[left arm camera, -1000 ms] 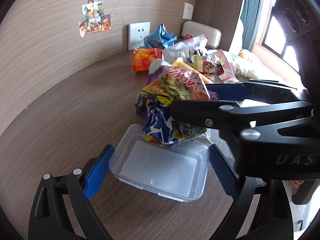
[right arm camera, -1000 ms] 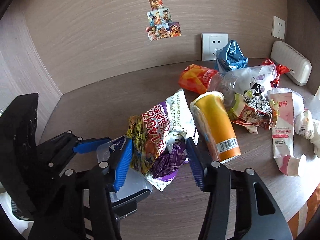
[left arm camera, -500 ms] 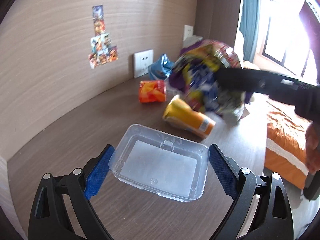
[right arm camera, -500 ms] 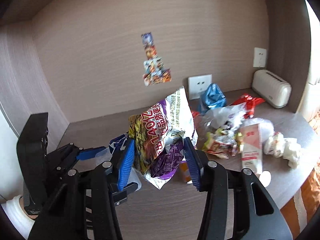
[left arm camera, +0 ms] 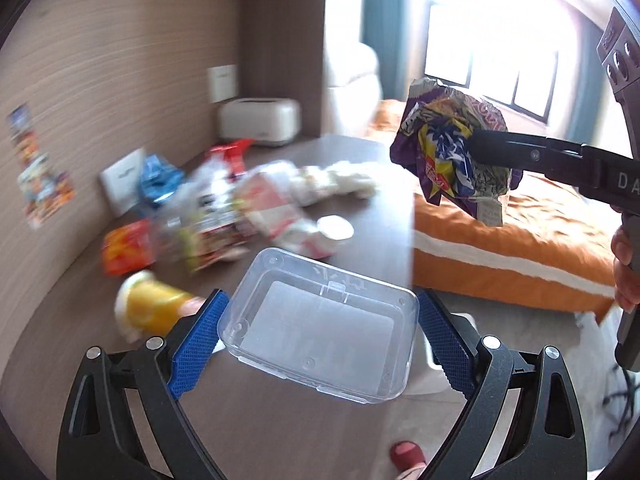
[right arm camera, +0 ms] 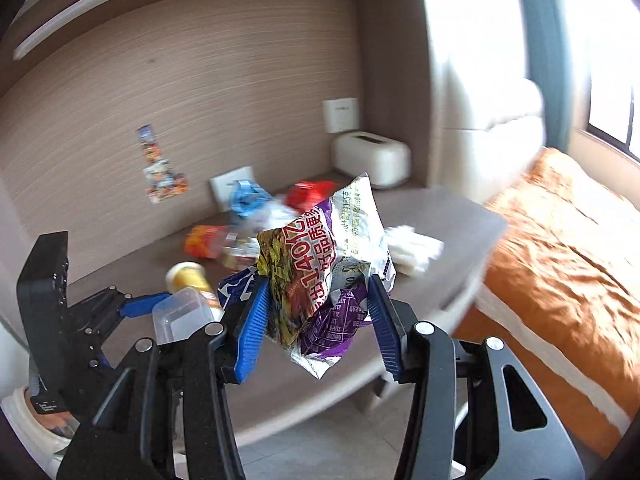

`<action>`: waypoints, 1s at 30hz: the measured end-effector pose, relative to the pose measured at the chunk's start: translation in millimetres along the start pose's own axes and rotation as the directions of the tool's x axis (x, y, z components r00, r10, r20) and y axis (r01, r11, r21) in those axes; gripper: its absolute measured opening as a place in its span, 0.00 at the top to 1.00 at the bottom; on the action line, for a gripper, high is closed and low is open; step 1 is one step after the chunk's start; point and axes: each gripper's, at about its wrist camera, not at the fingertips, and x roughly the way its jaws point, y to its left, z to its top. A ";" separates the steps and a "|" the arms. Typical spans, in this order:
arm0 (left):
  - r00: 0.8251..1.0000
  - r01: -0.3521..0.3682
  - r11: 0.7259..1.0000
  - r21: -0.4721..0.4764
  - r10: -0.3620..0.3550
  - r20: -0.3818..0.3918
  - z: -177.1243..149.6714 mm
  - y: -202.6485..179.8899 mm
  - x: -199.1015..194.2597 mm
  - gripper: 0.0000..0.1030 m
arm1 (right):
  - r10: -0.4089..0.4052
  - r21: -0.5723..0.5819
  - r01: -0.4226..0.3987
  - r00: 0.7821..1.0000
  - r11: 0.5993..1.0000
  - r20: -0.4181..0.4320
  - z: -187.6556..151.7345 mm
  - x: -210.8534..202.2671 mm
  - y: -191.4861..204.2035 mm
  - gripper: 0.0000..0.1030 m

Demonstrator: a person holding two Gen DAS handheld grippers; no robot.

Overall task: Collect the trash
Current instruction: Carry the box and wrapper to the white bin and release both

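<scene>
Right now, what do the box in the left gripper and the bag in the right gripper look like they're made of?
The box looks like clear, glossy hard plastic: the desk shows through it and its moulded edges stay rigid. The bag seems to be thin printed film with a silvery foil inside, judging by its sharp crumples and shiny torn edge.

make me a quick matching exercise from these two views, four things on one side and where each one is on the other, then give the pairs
1. clear plastic box
2. crumpled snack bag
3. yellow cup
4. white toaster-like box

a. lying on its side on the desk
b. between the left gripper's pads
c. at the back of the desk, by the wall
d. clamped in the right gripper

Pairs: 1-b, 2-d, 3-a, 4-c
</scene>
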 end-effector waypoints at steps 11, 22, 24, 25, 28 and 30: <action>0.952 0.306 0.934 0.182 -0.296 -0.078 28.4 -170.4 104.4 0.11 | -0.255 0.205 0.270 0.962 0.941 -0.098 -64.9 -45.8 -155.3 0.51; 0.888 0.437 0.879 0.189 -0.389 -0.244 -23.5 -297.3 264.6 0.11 | -0.211 0.340 0.294 0.942 0.893 -0.261 -167.9 2.7 -301.4 0.51; 0.881 0.443 0.875 0.195 -0.384 -0.277 -44.0 -314.6 296.8 0.11 | -0.196 0.357 0.295 0.937 0.886 -0.287 -194.2 21.7 -325.5 0.51; 0.877 0.446 0.873 0.199 -0.381 -0.294 -56.0 -322.1 314.1 0.11 | -0.192 0.363 0.297 0.935 0.883 -0.299 -206.9 31.1 -336.7 0.51; 0.869 0.450 0.869 0.207 -0.372 -0.326 -86.2 -338.6 354.4 0.11 | -0.176 0.376 0.304 0.924 0.875 -0.338 -250.6 65.2 -364.9 0.51; 0.862 0.450 0.870 0.200 -0.366 -0.350 -108.1 -342.3 381.6 0.11 | -0.162 0.385 0.304 0.919 0.871 -0.358 -276.1 84.8 -378.3 0.51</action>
